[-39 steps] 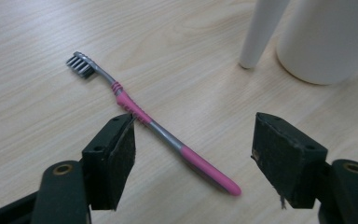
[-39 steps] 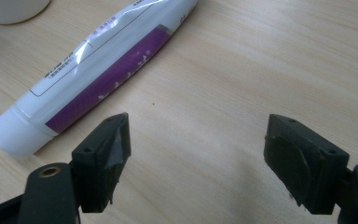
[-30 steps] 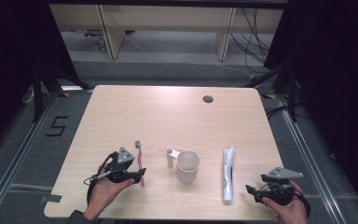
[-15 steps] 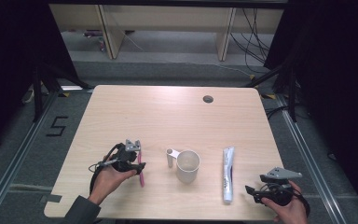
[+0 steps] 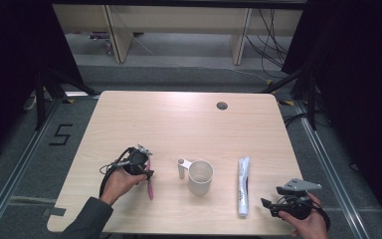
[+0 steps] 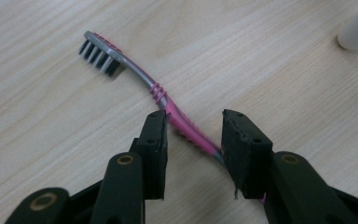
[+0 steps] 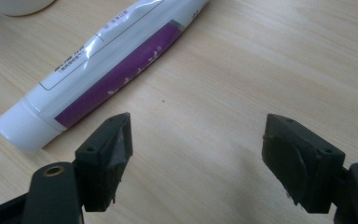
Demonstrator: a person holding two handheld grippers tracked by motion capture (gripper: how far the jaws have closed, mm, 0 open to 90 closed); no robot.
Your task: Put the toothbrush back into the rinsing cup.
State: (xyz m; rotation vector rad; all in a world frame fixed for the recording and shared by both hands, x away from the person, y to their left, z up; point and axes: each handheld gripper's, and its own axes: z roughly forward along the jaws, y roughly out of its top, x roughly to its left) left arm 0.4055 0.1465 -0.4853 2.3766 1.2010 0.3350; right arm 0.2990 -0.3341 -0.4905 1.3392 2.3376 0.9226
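From the high view, the left gripper (image 5: pixel 146 162) is seen low over a pink toothbrush (image 5: pixel 149 181) on the left part of the wooden table (image 5: pixel 179 124); the brush head is hidden there under the gripper and hand. In the left gripper view the whole front of the toothbrush (image 6: pixel 168 105) is shown: the handle is straddled by the two black jaws, which have just been closing, and the left jaw looks to be at the handle's edge while a gap is left beside the right jaw, so the brush is not yet clamped. Its long axis is laid slantwise in that view, with the bristled head pointed away from the gripper and up to the left. To the right, a white cup (image 5: pixel 200 177) with a handle is stood near the middle of the table, just beside the brush but apart from it. Farther right, a white tube (image 5: pixel 243 185) is laid lengthwise. In the right gripper view the tube's (image 7: pixel 107 70) purple stripe and cap can be made out. The right gripper (image 7: pixel 198 154) is held with jaws spread wide and nothing between them, beside the tube.
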